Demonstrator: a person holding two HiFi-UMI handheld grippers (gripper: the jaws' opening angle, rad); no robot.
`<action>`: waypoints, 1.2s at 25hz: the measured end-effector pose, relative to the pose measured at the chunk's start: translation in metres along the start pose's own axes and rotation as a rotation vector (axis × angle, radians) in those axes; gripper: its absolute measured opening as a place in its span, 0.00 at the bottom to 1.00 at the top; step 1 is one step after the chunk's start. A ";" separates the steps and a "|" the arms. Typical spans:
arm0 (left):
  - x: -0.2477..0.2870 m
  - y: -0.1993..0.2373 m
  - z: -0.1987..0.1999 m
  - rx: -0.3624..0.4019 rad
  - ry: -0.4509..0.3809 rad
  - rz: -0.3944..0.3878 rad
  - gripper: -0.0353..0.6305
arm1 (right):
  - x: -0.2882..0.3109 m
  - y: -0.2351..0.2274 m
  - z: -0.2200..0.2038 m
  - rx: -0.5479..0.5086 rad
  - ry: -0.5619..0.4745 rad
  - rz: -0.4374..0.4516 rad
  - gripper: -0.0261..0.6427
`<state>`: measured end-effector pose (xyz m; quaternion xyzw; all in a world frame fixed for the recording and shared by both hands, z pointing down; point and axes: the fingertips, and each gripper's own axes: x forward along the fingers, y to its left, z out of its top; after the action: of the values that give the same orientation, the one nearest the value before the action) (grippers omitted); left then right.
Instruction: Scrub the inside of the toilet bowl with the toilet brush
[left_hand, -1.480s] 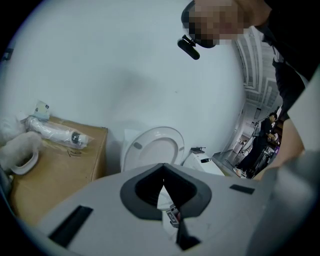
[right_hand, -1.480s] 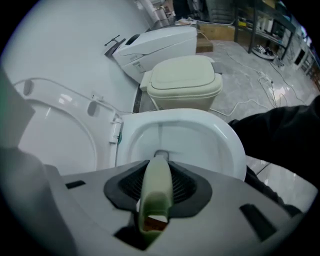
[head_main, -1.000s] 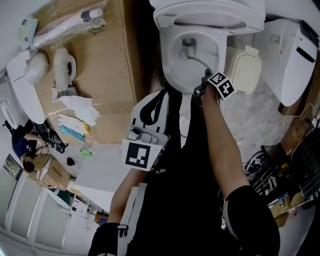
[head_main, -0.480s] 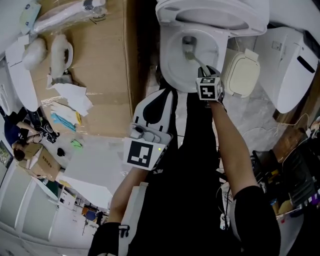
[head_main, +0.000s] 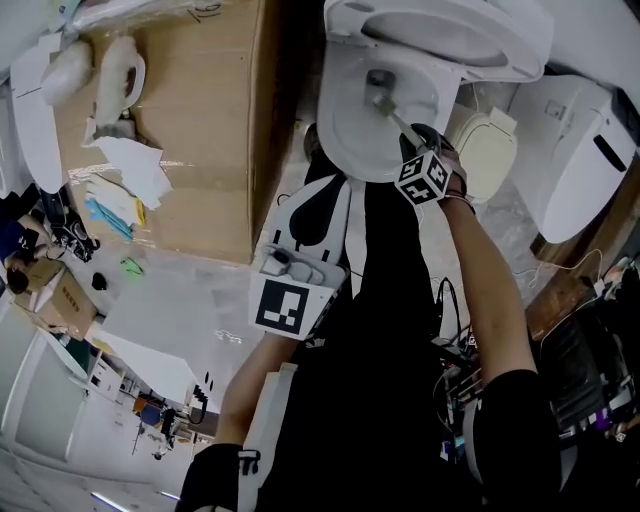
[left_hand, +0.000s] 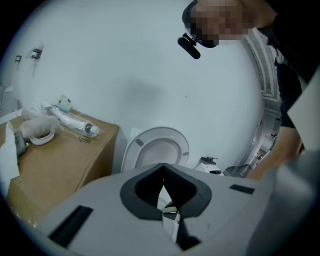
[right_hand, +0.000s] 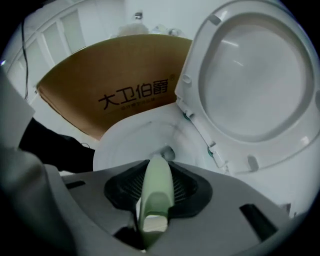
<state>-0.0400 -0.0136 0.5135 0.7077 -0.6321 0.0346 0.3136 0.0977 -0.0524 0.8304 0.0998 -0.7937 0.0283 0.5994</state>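
Toilet bowl (head_main: 345, 130) below; right tool (right_hand: 156, 192) pinches toilet brush (head_main: 390, 112) reaching into it; left tool (left_hand: 163, 202) pressed together.

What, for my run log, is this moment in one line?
right gripper: shut on pale green toilet brush | brush head in white toilet bowl | left gripper: shut, empty

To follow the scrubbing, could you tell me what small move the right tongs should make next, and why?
Probably sweep the toilet brush sideways along the toilet bowl wall: the right tongs are shut on its pale green handle, and its head sits deep inside.
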 end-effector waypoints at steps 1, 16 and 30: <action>0.000 0.000 -0.001 -0.005 -0.002 0.007 0.06 | 0.001 0.000 0.001 -0.059 -0.002 0.006 0.22; 0.009 -0.001 0.000 -0.061 -0.078 0.111 0.06 | 0.004 -0.029 0.011 -0.792 -0.040 0.033 0.22; -0.011 0.027 0.007 -0.114 -0.168 0.235 0.06 | 0.012 -0.006 0.032 -1.442 -0.051 0.141 0.22</action>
<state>-0.0691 -0.0079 0.5133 0.6103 -0.7355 -0.0240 0.2932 0.0649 -0.0650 0.8326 -0.3709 -0.6333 -0.4660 0.4941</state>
